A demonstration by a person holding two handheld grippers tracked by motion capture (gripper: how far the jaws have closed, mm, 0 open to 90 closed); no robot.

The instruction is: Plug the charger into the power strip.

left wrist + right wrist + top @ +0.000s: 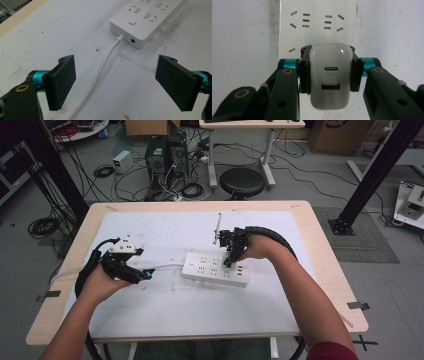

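Right fingers (329, 72): you had them clamped on the white USB charger (330, 75), one pad on each flank.
Charger: it sat directly above the power strip (317, 22), just short of the free sockets.
Left fingers (117, 82): you held them wide apart, gripping nothing, astride the strip's white cable (100, 75).
Advice: you needed the charger square to the strip, pressing straight down; steadying the strip's cable end would have helped.
Worktop (150, 320): it carried the strip near its middle.

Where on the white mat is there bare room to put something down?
Bare mat lies between the power strip and the near table edge, and behind the strip toward the far edge. Crowded: the right gripper over the strip, the left gripper by its cable.
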